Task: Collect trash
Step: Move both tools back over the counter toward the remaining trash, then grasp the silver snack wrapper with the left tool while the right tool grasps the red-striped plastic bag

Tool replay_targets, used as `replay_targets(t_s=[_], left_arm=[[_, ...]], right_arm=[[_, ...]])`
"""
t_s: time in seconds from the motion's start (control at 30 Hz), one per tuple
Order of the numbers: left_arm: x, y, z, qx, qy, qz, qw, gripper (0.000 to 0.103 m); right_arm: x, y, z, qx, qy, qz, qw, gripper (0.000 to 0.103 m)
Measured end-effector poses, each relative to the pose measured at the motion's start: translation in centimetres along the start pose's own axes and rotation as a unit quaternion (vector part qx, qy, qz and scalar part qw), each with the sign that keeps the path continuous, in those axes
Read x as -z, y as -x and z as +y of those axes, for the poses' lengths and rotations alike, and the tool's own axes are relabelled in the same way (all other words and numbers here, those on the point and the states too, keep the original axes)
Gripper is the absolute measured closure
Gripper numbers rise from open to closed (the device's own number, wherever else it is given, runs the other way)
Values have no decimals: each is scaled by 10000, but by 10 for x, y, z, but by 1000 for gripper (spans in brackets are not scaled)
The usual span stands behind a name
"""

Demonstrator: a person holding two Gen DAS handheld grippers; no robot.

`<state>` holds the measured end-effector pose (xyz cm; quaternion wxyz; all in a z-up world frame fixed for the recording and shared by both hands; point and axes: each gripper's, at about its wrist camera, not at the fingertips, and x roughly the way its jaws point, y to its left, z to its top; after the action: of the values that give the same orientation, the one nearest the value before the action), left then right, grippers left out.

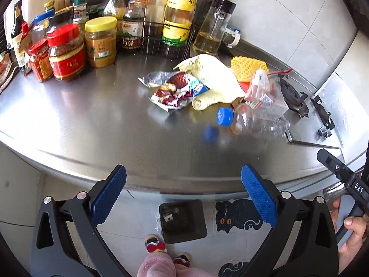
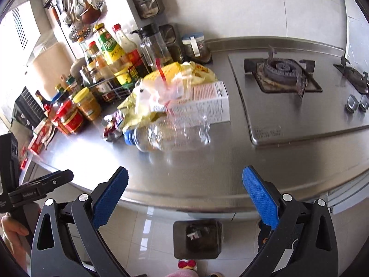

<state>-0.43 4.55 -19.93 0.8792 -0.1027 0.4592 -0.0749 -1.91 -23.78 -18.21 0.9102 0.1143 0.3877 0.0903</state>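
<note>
The left gripper point(image 1: 183, 194), black-armed with blue ribbed pads, hangs with its fingers spread wide and nothing between them, just off the front edge of the brushed steel countertop point(image 1: 92, 120). The right gripper point(image 2: 185, 195) of the same build is likewise splayed and holds nothing at the counter's edge. The trash lies in a loose heap mid-counter, beside the gas stove burner point(image 2: 280, 69): a crushed clear plastic bottle with a blue cap point(image 1: 251, 121) on its side nearest the edge, a crumpled red-and-silver snack wrapper point(image 1: 175, 90), a wrinkled pale yellow bag point(image 1: 214, 80), a clear zip bag with a red strip point(image 1: 265, 85) and a white printed carton point(image 2: 207, 102). On the floor below stands a black square waste bin point(image 1: 182, 221), between the grippers.
</note>
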Motion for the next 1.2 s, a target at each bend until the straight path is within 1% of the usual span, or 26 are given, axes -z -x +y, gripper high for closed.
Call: replay_targets(t_s=[0.07, 0.17, 0.33, 0.4, 0.47, 0.5, 0.53, 0.57, 0.7, 0.8, 0.87, 0.9, 0.93, 0.97, 1.03, 1.07, 1.1, 1.13, 1.17, 1.2], left_arm=[[-16, -2, 3, -24, -76, -76, 9999, 8], [-37, -10, 9, -48, -160, -155, 9997, 8], [-64, -32, 17, 41, -340, -110, 9994, 10], [-71, -46, 16, 64, -483, -5, 9988, 13], [-74, -63, 14, 124, -645, 146, 9977, 23], [-76, -70, 13, 132, -724, 201, 9971, 26], [-77, -77, 12, 134, -789, 241, 9965, 30], [-78, -83, 11, 136, -842, 280, 9960, 32], [-82, -102, 9, 159, -1000, 365, 9942, 36], [-86, -113, 10, 190, -1081, 430, 9930, 41], [-87, -120, 12, 220, -1082, 502, 9926, 49], [-88, -123, 13, 243, -1069, 536, 9925, 52], [-88, -125, 14, 268, -1054, 571, 9924, 58], [-88, -127, 15, 282, -1048, 589, 9923, 62], [-89, -128, 16, 309, -1069, 576, 9921, 63], [-90, -128, 16, 325, -1089, 572, 9919, 64], [-91, -128, 16, 340, -1109, 568, 9916, 65], [-91, -128, 16, 352, -1131, 559, 9914, 70], [-91, -128, 16, 395, -1144, 562, 9911, 81], [-92, -128, 16, 391, -1150, 563, 9910, 81]], right_arm=[[-15, -2, 6, -3, 18, -147, 9999, 3], [-39, -10, 13, -9, 58, -255, 9997, 3], [-67, -30, 26, 21, 158, -361, 9992, 3], [-75, -38, 29, 33, 197, -396, 9990, 3], [-82, -46, 32, 44, 248, -431, 9988, 4], [-85, -50, 33, 44, 269, -450, 9986, 6], [-88, -54, 33, 44, 281, -455, 9986, 11], [-91, -58, 33, 35, 284, -441, 9986, 12], [-98, -75, 33, 26, 293, -324, 9990, 23], [-100, -84, 36, 8, 344, -267, 9991, 27], [-101, -91, 39, -50, 371, -184, 9991, 34], [-101, -93, 40, -69, 380, -151, 9991, 44], [-101, -96, 41, -75, 384, -109, 9992, 54], [-101, -100, 42, -70, 375, -41, 9993, 57], [-100, -107, 40, -112, 302, 102, 9994, 69], [-100, -110, 39, -121, 259, 149, 9995, 71], [-100, -113, 38, -121, 232, 186, 9995, 78], [-100, -115, 38, -127, 218, 211, 9995, 86], [-100, -116, 38, -138, 207, 211, 9995, 88], [-100, -116, 38, -148, 202, 202, 9995, 90]])
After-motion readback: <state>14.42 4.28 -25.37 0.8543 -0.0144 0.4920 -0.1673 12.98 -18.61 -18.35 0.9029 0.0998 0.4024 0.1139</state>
